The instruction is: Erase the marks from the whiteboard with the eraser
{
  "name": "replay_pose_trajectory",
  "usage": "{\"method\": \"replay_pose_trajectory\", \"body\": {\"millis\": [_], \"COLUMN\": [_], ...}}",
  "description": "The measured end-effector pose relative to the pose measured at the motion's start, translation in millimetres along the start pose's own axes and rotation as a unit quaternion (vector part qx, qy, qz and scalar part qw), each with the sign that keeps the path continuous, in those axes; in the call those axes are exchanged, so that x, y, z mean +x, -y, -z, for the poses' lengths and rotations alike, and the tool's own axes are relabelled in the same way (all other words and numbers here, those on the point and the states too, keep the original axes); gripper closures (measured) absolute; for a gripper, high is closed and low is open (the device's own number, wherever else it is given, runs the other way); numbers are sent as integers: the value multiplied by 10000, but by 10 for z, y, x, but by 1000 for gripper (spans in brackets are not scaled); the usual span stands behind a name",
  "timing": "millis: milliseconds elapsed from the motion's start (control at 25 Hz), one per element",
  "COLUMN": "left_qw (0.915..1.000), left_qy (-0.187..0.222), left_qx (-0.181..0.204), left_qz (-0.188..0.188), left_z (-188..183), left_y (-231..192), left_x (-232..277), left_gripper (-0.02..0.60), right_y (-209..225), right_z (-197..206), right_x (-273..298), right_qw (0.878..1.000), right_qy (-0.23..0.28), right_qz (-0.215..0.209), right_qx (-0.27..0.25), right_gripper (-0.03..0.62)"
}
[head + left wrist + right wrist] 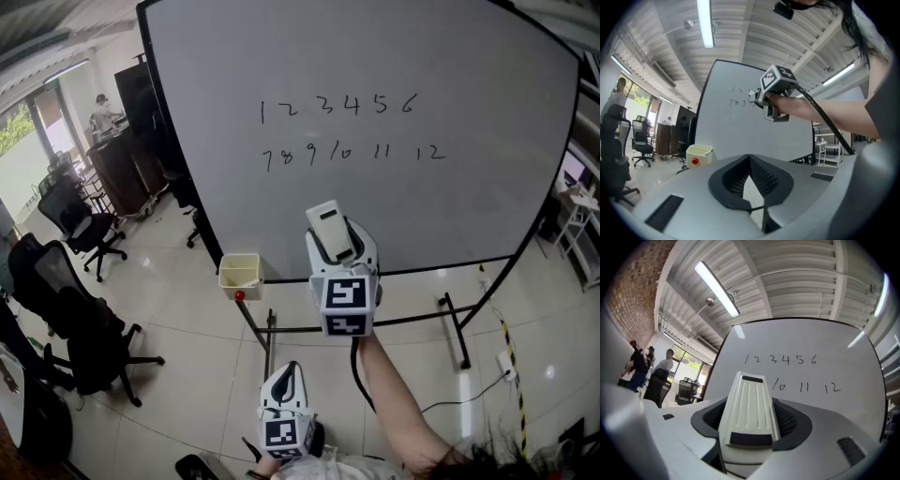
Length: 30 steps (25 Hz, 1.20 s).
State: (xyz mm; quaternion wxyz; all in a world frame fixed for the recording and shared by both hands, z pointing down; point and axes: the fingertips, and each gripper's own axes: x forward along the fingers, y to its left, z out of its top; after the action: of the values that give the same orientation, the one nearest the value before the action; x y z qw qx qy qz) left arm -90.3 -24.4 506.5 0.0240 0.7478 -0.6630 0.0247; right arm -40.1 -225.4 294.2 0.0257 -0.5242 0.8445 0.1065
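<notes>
Pale floor tiles (206,356) and office chairs (84,225) surround a rolling whiteboard (375,56) under strip lights.

The right tongs (342,251) pinch a white ribbed eraser (749,404) by its sides, its narrow end pointing at the board. It sits in front of the lower part of the board, at 6 o'clock of the writing. Whether it touches the surface I cannot tell; from the right gripper view it looks held apart.

The left tongs (289,375) hang low at 7 o'clock of the right pair, tips pressed together with nothing between them.

Both rows of numbers are whole: 1 to 6 on top (337,105) and 7 to 12 below (356,153), with no smear or gap in either. A small cream box (240,272) hangs on the frame at 9 o'clock of the eraser.

By my reading the pickup is done and the wiping has not begun; all twelve numbers are left to clear.
</notes>
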Motion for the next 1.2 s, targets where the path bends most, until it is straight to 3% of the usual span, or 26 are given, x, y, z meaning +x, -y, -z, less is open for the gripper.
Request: {"method": "replay_pose_trajectory", "body": {"millis": [160,280,400,520,600,680,760,800,920,960,1000,1080,1160,1200], "left_qw": [9998,9996,9993,9996,9995,9992,9987,9986,9985,9986,9986,9982,9977,9976], "left_qy": [141,252,329,213,139,98,111,147,221,198,155,76,122,178], "left_qx": [-149,-77,-188,-161,-254,-375,-441,-427,-333,-346,-393,-544,-643,-642], "left_qz": [-67,-43,-30,46,82,134,229,281,360,347,315,229,174,163], "left_z": [-230,-366,-440,-345,-293,-267,-273,-292,-330,-311,-281,-233,-259,-288], "left_y": [-577,-966,-1255,-1466,-1554,-1584,-1537,-1505,-1502,-1530,-1559,-1595,-1583,-1570], "left_x": [411,700,909,1054,1145,1243,1309,1323,1322,1319,1324,1352,1362,1344], "left_gripper": [586,586,586,586,586,586,586,586,586,586,586,586,586,586], "right_y": [-213,-451,-386,-27,-49,-421,-690,-634,-9,76,11,-442,-754,-692], "right_z": [-266,-298,-216,-193,-203,-186,-130,-119,-205,-232,-235,-154,-51,-42], "right_x": [875,1423,1672,1574,1558,1686,1784,1769,1577,1548,1566,1703,1802,1788], "right_qw": [9995,9964,9909,9925,9927,9923,9809,9804,9892,9885,9889,9882,9745,9733], "right_qy": [6,-141,-281,-160,-75,-151,-283,-312,-197,-148,-140,-266,-396,-402], "right_qz": [294,353,740,1196,1195,1011,892,929,1423,1504,1476,1145,896,923], "right_qx": [-149,-755,-1089,-209,168,-704,-1706,-1712,-277,23,-14,-979,-2018,-2062], "right_gripper": [304,304,305,304,306,306,304,305,304,306,306,304,304,303]}}
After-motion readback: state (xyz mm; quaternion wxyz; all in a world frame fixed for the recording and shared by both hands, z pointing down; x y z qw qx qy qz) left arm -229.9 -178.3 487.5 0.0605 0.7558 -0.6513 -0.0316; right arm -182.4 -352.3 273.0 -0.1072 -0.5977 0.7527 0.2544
